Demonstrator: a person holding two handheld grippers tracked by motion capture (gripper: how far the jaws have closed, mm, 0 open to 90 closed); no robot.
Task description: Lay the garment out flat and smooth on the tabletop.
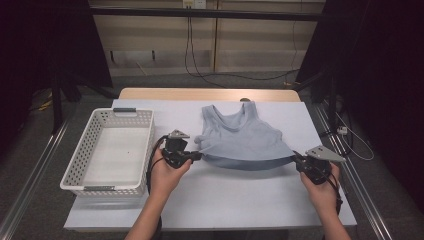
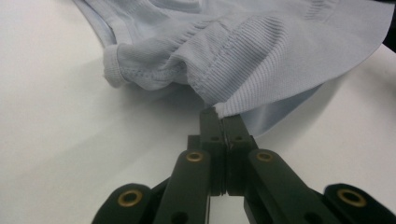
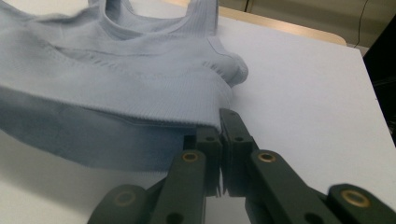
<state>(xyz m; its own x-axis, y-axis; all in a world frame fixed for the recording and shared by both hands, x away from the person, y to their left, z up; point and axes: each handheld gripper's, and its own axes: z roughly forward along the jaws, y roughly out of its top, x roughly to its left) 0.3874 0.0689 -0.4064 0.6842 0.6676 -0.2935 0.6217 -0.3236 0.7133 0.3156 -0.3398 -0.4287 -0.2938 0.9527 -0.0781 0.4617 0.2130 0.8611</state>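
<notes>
Pale blue tank top (image 1: 240,137) lies in the middle of the white tabletop (image 1: 225,195), straps toward the far edge, hem toward the person's edge. Left hand-held gripper (image 1: 199,156) pinches the hem's left corner, jaws pressed together on the ribbed band; in the left gripper view the fabric corner (image 2: 219,108) sits right at the jaw tips. Right hand-held gripper (image 1: 294,159) pinches the hem's right corner the same way, jaws pressed together on the top layer of the band (image 3: 212,122). Hem edge lifted slightly off the tabletop between the two grips, lower layer sagging beneath. White perforated basket (image 1: 80,165) stands near the tabletop's left edge, just beside the left hand (image 1: 167,175).
</notes>
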